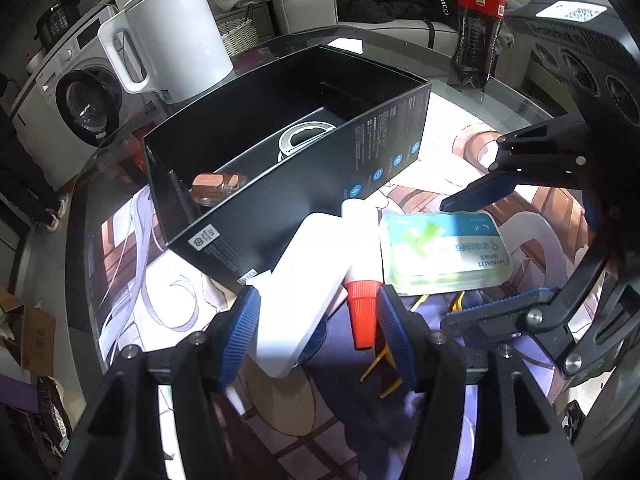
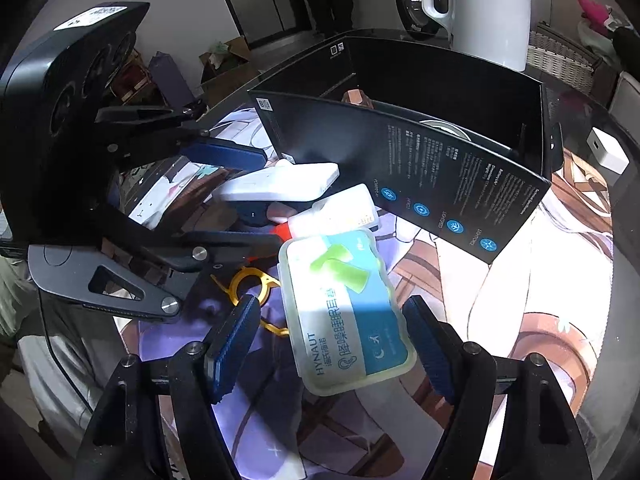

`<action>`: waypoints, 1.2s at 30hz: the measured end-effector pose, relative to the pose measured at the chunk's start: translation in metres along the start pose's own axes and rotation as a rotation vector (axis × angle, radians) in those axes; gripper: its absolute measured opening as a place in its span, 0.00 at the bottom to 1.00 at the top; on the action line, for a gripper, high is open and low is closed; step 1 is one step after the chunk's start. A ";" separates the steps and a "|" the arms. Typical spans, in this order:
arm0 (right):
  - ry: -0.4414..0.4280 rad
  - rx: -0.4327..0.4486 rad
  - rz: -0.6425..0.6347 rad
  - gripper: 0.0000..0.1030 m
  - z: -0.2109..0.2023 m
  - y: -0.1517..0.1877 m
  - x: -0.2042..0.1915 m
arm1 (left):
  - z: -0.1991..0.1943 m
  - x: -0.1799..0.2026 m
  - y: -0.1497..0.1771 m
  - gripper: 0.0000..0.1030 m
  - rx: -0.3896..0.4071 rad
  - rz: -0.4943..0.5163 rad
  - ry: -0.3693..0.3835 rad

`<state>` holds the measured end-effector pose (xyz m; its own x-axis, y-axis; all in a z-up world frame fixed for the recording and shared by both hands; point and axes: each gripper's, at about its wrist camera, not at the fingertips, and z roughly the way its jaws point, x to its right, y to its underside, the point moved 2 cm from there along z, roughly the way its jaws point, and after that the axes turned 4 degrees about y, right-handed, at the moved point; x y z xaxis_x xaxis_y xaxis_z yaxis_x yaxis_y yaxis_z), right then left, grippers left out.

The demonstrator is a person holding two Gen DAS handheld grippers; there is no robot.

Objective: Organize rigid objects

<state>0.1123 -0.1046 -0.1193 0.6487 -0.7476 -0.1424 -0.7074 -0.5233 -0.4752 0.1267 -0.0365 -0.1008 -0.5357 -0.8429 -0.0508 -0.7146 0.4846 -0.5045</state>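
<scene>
An open black box (image 1: 280, 184) (image 2: 440, 168) stands on the printed mat and holds a small glass jar (image 1: 218, 186) and a round metal item (image 1: 304, 138). My left gripper (image 1: 316, 320) (image 2: 256, 200) is open around a white flat block (image 1: 304, 280) (image 2: 280, 186) and a white bottle with a red cap (image 1: 360, 308) (image 2: 332, 214), next to the box. My right gripper (image 2: 332, 348) (image 1: 500, 248) is open around a pale plastic earplug case (image 2: 344, 312) (image 1: 444, 252) lying on the mat.
A white kettle (image 1: 172, 36) stands behind the box. A cola bottle (image 1: 478, 24) stands at the far right. A yellow plastic ring piece (image 2: 250, 284) lies by the case. A small white cube (image 2: 608, 156) sits right of the box. The glass table edge (image 1: 80, 216) curves at left.
</scene>
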 end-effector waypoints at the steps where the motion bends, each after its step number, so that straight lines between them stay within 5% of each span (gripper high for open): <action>1: 0.004 0.001 0.003 0.68 -0.001 0.001 0.000 | 0.001 0.002 -0.001 0.59 -0.002 0.007 -0.006; 3: -0.008 -0.005 0.011 0.56 -0.003 0.003 0.003 | 0.002 0.004 0.000 0.58 -0.010 0.018 -0.005; 13: 0.000 -0.010 0.072 0.55 -0.010 0.004 0.020 | -0.006 0.008 0.001 0.04 -0.045 -0.022 0.068; 20: 0.041 -0.010 0.113 0.55 -0.013 0.006 0.030 | -0.036 0.011 0.008 0.04 0.001 -0.159 0.067; 36: 0.146 -0.020 0.006 0.55 -0.007 0.012 0.012 | 0.000 0.024 0.006 0.04 -0.075 -0.119 0.023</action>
<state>0.1095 -0.1224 -0.1210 0.5973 -0.8018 -0.0167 -0.7177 -0.5252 -0.4572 0.1092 -0.0536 -0.1051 -0.4546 -0.8903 0.0257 -0.8051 0.3984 -0.4395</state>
